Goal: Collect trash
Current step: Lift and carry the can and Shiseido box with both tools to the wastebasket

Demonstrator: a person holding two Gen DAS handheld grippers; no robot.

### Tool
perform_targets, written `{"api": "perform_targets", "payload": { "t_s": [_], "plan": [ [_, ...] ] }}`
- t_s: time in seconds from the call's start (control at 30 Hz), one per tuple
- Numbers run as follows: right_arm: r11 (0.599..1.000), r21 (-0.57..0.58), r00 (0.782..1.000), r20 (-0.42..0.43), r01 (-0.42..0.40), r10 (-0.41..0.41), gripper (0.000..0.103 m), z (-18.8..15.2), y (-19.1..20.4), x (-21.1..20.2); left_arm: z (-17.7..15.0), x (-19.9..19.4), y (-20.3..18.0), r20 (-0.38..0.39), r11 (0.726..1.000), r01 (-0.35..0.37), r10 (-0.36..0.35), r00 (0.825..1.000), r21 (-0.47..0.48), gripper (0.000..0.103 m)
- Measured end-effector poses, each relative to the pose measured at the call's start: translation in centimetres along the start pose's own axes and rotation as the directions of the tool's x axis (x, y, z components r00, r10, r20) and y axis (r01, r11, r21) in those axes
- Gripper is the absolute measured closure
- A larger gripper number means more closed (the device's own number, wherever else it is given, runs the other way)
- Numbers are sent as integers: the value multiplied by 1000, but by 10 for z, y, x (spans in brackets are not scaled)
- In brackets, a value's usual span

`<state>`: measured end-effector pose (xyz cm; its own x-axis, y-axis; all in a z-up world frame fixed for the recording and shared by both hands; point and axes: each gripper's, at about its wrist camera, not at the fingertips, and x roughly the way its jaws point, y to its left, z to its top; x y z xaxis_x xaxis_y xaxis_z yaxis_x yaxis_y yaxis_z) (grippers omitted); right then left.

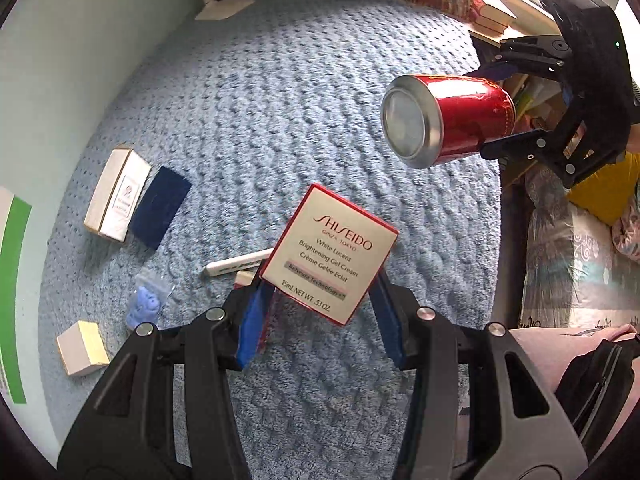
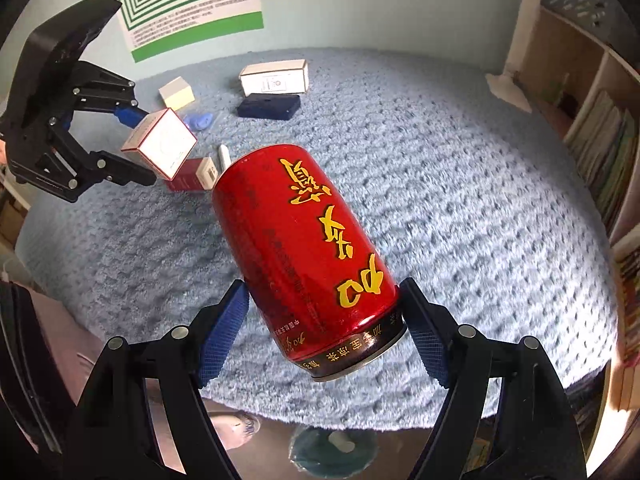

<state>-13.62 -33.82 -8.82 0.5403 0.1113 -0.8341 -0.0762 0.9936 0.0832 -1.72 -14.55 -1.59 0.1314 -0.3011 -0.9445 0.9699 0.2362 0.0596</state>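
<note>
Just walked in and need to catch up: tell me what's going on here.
A person is clearing trash off a blue blanket with a tool in each hand. The left tool grips a white and red cream box, lifted clear of the blanket. The right tool holds a red can by its end, also in the air. Other small boxes, a dark blue case and a white pen lie on the blanket.

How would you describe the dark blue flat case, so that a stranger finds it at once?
Look at the blue blanket, toward the wall with the green striped poster. There the dark blue case lies flat just in front of a long white box. It is the only dark, low thing among pale cartons.
</note>
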Motion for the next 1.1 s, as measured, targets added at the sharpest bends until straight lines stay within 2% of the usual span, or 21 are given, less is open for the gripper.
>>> {"api": "perform_targets", "payload": {
  "t_s": [0.17,0.37,0.53,0.7,0.9,1.1],
  "plan": [
    [994,98,999,2,37,-37,26,-41,-17,-19,22,10,-44,-11,993,46,-45,999,106,57],
    [966,249,997,6,69,-73,26,-97,-36,-46,48,27,-105,-41,963,106,-99,994,249,57],
    [931,348,994,-19,110,-111,26,-140,-43,-63,65,43,-157,-72,918,162,-146,987,361,57],
    [884,448,991,-32,131,-131,26,-181,-49,-78,79,55,-200,-95,876,210,-188,978,433,57],
    [821,549,987,-66,157,-145,26,-228,-55,-86,87,69,-253,-143,815,273,-232,962,512,57],
    [741,647,984,-110,180,-144,26,-280,-61,-87,86,89,-303,-214,751,339,-264,941,566,57]
  ]
}}
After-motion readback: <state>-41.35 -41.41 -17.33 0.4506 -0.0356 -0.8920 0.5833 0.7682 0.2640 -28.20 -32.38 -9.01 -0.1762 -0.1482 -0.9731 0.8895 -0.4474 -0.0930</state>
